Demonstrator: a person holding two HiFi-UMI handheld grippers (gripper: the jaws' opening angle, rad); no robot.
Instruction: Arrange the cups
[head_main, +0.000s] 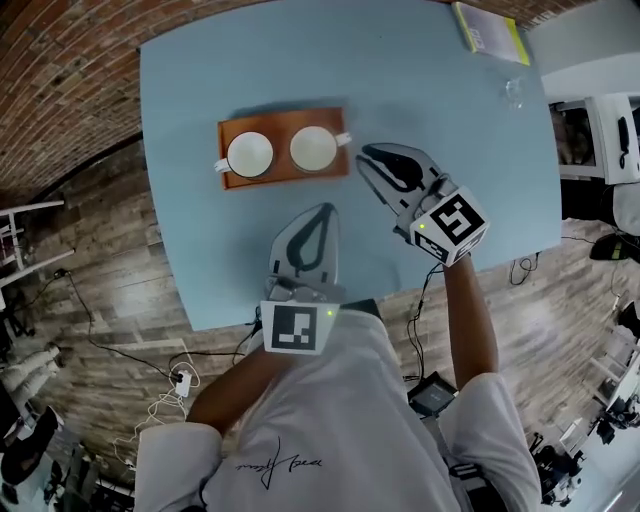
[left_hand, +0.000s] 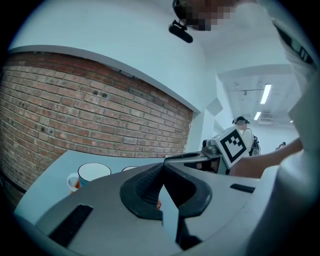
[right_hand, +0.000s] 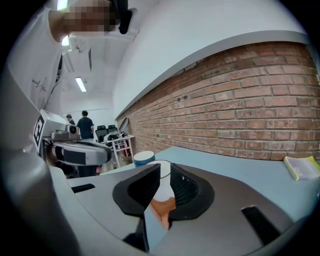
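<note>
Brick walling and a plank floor frame a pale blue tabletop (head_main: 200, 90), seen steeply from above. At its far right corner lies a yellow-edged book (head_main: 488, 28).

The left tool (head_main: 322, 215) hangs over the near edge with its jaws pressed together and nothing between them. The right tool (head_main: 368, 158) sits further in, its tips just beside the right end of the tray (head_main: 281, 125). Its jaws stand a narrow slit apart with nothing gripped, and through that slit its own view shows a white cup wall and the orange tray beyond.

The orange tray lies about midway between the near and far edges, toward the left edge. Two white cups stand upright in it side by side. The left cup (head_main: 250, 154) has its handle (head_main: 219, 165) pointing toward the tabletop's left edge. The right cup (head_main: 313, 148) has its handle (head_main: 344, 138) pointing toward the right tool.

Both cups look like empty glazed ceramic, so they are probably light and rigid but slick and easy to chip if knocked together. The likeliest hold is a pinch across the rim wall, one jaw inside and one outside. The handle is an alternative, though a cup held there may swing. The jaws would need to open wider first.
</note>
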